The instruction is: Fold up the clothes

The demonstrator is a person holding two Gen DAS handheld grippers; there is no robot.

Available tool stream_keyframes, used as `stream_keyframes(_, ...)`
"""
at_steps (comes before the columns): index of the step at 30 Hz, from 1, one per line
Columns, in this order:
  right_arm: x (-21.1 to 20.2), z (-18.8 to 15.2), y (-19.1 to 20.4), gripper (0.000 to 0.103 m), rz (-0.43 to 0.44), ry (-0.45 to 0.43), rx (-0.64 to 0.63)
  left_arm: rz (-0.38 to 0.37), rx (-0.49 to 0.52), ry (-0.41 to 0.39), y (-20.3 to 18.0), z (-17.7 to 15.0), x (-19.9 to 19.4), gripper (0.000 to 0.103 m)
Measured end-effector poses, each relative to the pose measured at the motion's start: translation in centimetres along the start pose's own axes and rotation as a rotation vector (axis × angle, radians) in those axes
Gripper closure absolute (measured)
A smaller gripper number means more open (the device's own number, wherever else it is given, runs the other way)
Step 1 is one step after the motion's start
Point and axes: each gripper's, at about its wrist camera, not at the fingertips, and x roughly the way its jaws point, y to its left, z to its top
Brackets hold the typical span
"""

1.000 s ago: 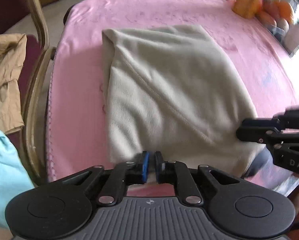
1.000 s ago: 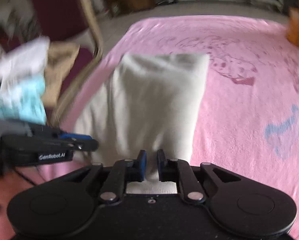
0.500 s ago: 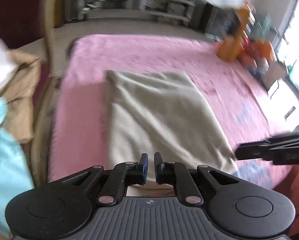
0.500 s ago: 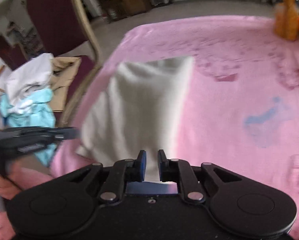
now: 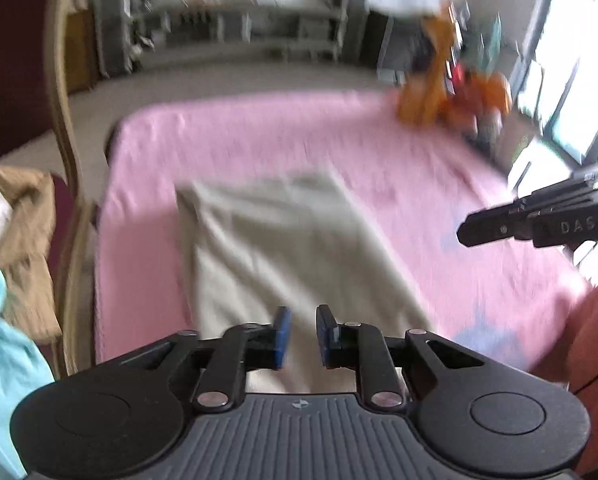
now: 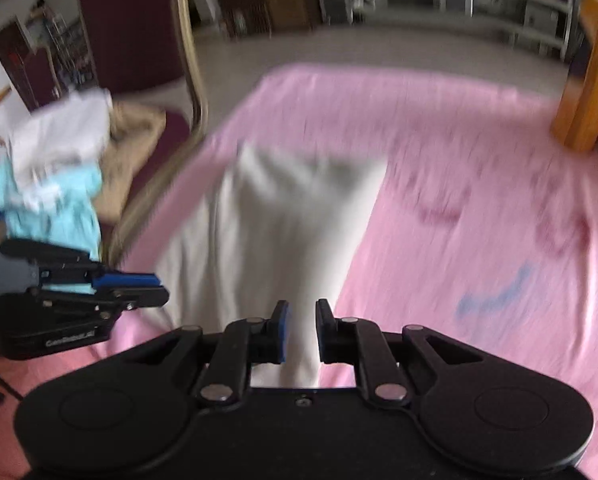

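Blurred room, pale grey floor [image 5: 227,80], low grey shelving [image 5: 239,28] along the far wall, dark maroon chair [image 6: 131,20] with curved gold frame, bright window [image 5: 571,92] casting daylight, pink-covered tabletop [image 5: 259,136], orange clutter [image 5: 455,92] at its far corner.

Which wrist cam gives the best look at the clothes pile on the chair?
Right wrist. The clothes pile shows whole there: white, tan and light blue garments heaped on the chair seat, though blurred. In the left wrist view the pile is cut off by the frame's left edge.
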Motion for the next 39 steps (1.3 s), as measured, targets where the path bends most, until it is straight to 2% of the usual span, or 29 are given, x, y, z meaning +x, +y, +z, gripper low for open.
stream_keyframes(2, 0.3, 1.9, -0.3, 0.089, -0.011, -0.032, -0.037, 0.038, -0.011, -0.033, 0.3, 2.1, 0.5, 0.084)
stream_keyframes(5, 2.8, 3.9, -1.2, 0.089, -0.01, -0.029, -0.057, 0.098, -0.012, -0.004, 0.6, 4.9, 4.0, 0.085)
stream_keyframes(8, 6.6, 5.1, -2.3, 0.089, 0.03, -0.021, -0.012, 0.067, -0.036, 0.039, 1.3, 6.2, 8.0, 0.089)
stream_keyframes(9, 7.8, 5.3, -2.6, 0.089, 0.063, -0.023, 0.014, 0.054, -0.047, 0.051, 1.6, 6.5, 9.2, 0.09)
stream_keyframes(12, 11.5, 5.4, -4.4, 0.089, 0.25, 0.009, 0.187, -0.005, -0.111, 0.079, 3.1, 6.6, 12.1, 0.093)
stream_keyframes(14, 14.3, 5.4, -5.7, 0.09, 0.376, 0.049, 0.303, -0.006, -0.135, 0.095, 3.9, 6.6, 13.1, 0.095)
stream_keyframes(16, 17.6, 5.1, -6.9, 0.09, 0.444, 0.115, 0.396, 0.029, -0.169, 0.094, 5.3, 6.9, 14.6, 0.095)
stream_keyframes(18, 19.9, 5.1, -8.2, 0.103, 0.45, 0.108, 0.462, 0.079, -0.247, 0.08, 7.2, 6.9, 16.1, 0.095)
stream_keyframes(19, 20.6, 5.2, -9.1, 0.103, 0.427, 0.076, 0.492, 0.097, -0.286, 0.069, 8.1, 7.0, 16.7, 0.091)
stream_keyframes(21, 21.1, 4.9, -11.0, 0.103, 0.384, -0.019, 0.572, 0.107, -0.359, 0.026, 9.3, 7.1, 17.0, 0.091)
stream_keyframes(23, 21.5, 4.5, -13.0, 0.103, 0.345, -0.116, 0.655, 0.192, -0.378, -0.022, 9.6, 7.4, 16.6, 0.092)
stream_keyframes(24, 21.3, 4.3, -13.7, 0.103, 0.299, -0.167, 0.681, 0.246, -0.37, -0.04, 9.6, 7.5, 16.3, 0.092)
stream_keyframes(26, 20.4, 4.0, -14.2, 0.101, 0.131, -0.239, 0.687, 0.34, -0.363, -0.054, 9.6, 7.8, 15.6, 0.095)
stream_keyframes(30, 17.8, 3.6, -15.5, 0.099, 0.113, -0.203, 0.714, 0.383, -0.345, -0.072, 9.5, 8.5, 12.6, 0.095)
stream_keyframes(34, 12.7, 3.2, -14.9, 0.098, 0.127, -0.152, 0.66, 0.365, -0.256, -0.085, 6.6, 8.6, 8.0, 0.094)
stream_keyframes(37, 8.3, 2.2, -13.5, 0.098, 0.149, -0.115, 0.625, 0.283, -0.25, -0.059, 4.4, 7.1, 5.1, 0.094)
stream_keyframes(39, 5.7, 1.6, -12.4, 0.096, 0.169, -0.094, 0.603, 0.219, -0.251, -0.029, 3.4, 4.9, 3.6, 0.09)
